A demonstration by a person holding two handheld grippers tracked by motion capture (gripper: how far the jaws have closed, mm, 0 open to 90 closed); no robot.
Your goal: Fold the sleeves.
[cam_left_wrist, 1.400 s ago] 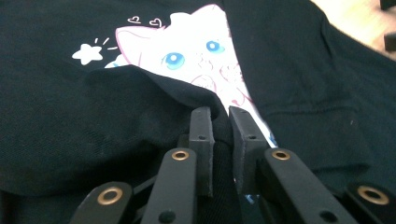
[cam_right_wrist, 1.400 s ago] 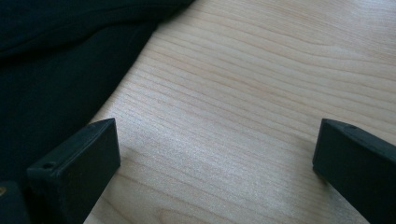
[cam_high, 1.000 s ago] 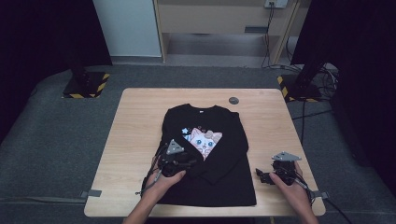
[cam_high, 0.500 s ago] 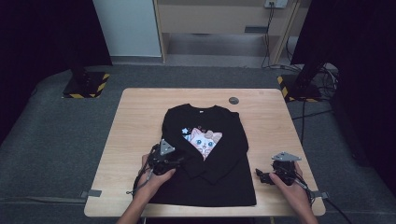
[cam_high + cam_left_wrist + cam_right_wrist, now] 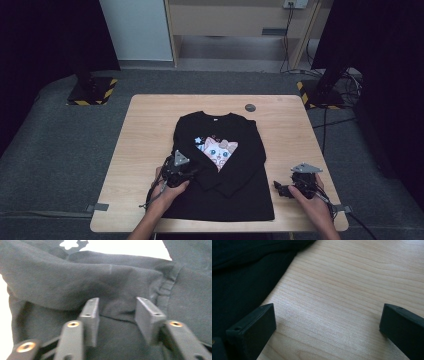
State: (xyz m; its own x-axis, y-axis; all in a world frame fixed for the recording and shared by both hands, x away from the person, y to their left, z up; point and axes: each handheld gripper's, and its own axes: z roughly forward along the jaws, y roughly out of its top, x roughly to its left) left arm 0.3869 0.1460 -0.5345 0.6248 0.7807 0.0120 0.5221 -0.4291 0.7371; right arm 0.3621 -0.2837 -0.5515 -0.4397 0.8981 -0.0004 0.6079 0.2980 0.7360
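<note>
On a pale wooden table (image 5: 145, 150) lies a black long-sleeved shirt (image 5: 240, 195) with a cartoon cat print (image 5: 218, 152), spread flat near the person's edge, both sleeves folded across the front. The left gripper (image 5: 192, 173) sits low on the shirt's left side, where a folded sleeve (image 5: 82, 282) bunches up; its jaws have just been closing, yet a gap remains between them and a ridge of cloth lies ahead, not yet pinched. The right gripper (image 5: 278, 188) rests on bare wood just beside the shirt's right edge, jaws wide apart and empty. Folding looks to be at the sleeve stage; the next move likely calls for the left jaws to close fully on that fold.
</note>
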